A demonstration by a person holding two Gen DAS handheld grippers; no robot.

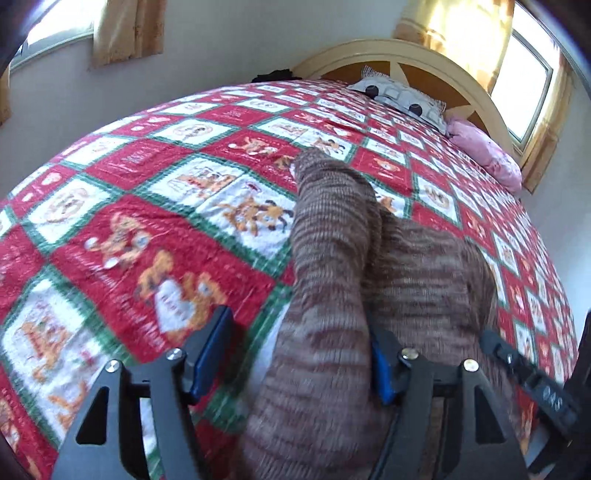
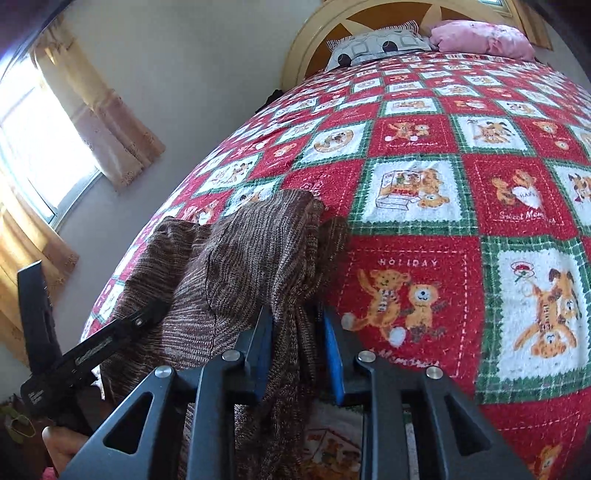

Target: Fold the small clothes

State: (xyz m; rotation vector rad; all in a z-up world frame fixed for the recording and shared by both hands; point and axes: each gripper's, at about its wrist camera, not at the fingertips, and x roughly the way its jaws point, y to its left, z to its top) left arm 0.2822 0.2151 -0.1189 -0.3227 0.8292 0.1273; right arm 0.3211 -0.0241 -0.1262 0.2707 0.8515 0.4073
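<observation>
We see left gripper (image 1: 295,354) wide, knit garment (image 1: 369,258) between | right gripper (image 2: 297,339) narrow, pinching its edge | length runs toward headboard (image 1: 424,59).

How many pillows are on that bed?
2, both at the headboard: a white patterned pillow and, beside it, a pink pillow. More could be hidden beyond the frame.

Your materials: soft cloth against hard matt plastic.
You hold a brown striped knit garment (image 2: 255,258), coarse and ribbed, over a fuzzy terry-like printed bedspread (image 2: 424,147). Your left gripper (image 1: 295,354) and right gripper (image 2: 299,350) look like matt black plastic with smooth blue pads (image 2: 334,354) and shiny metal screw heads. The headboard (image 1: 424,62) looks like glossy painted wood.
</observation>
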